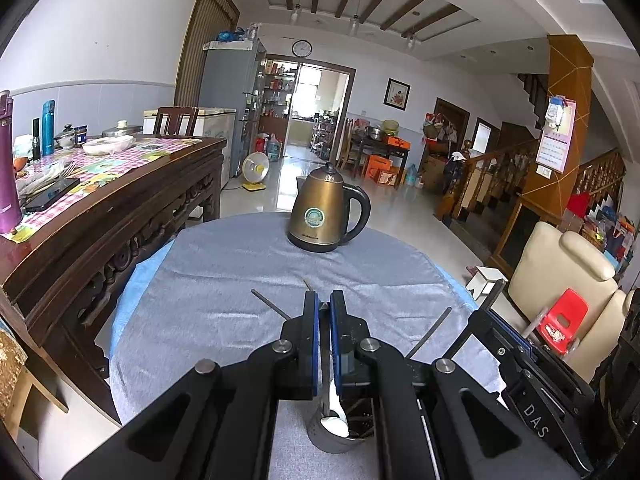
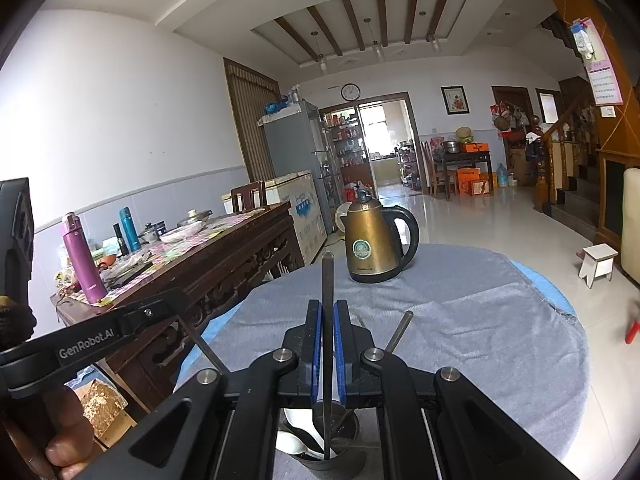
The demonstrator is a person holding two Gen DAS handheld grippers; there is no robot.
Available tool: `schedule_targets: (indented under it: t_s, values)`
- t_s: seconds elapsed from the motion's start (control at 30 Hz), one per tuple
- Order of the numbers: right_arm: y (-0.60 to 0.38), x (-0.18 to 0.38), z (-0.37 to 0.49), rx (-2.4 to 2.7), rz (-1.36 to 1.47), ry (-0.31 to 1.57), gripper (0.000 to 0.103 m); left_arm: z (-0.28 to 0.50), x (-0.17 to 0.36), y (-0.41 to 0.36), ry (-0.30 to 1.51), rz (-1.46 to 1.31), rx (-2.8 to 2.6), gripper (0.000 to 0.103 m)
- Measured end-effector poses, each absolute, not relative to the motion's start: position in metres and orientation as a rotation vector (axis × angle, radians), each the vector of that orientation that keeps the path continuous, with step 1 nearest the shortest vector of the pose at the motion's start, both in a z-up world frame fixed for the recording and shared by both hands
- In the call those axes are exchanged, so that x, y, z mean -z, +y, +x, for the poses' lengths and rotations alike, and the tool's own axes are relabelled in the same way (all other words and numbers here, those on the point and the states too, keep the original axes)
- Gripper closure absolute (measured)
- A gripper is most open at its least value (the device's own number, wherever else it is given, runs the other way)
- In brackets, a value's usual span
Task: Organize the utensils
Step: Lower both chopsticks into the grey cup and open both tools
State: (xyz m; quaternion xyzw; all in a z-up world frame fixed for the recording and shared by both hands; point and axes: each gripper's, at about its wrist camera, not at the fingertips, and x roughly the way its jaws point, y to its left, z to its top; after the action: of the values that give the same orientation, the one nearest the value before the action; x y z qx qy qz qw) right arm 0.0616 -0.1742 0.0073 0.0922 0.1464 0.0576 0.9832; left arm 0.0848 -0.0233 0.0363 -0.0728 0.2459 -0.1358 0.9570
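Observation:
My left gripper is shut on a white spoon, whose bowl hangs down into a metal utensil cup at the near edge of the grey cloth. My right gripper is shut on a dark metal utensil handle that stands upright, its lower end inside the same cup. Other dark utensil handles lean out of the cup to both sides. The right gripper also shows at the right of the left wrist view; the left gripper's body shows at the left of the right wrist view.
A bronze electric kettle stands at the far side of the round table under the grey cloth. A dark wooden sideboard with bottles and dishes stands to the left. A cream armchair and red stool are to the right.

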Motion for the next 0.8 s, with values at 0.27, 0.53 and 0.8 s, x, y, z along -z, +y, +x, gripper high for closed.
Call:
schedule_targets:
  t_s: [0.27, 0.53, 0.8]
  values:
    - [-0.1737, -0.0065, 0.0616, -0.116, 0.187, 0.295, 0.096, 0.0848, -0.036, -0.0199, 0.503, -0.15, 0.271, 0.097]
    - [-0.1744, -0.0064, 0.0618, -0.117, 0.188, 0.298, 0.096, 0.0845, -0.036, -0.0196, 0.503, -0.148, 0.271, 0.097]
    - [-0.1733, -0.0035, 0.0627, -0.117, 0.194, 0.303, 0.096, 0.0843, -0.0322, -0.0176, 0.508, -0.148, 0.268, 0.097]
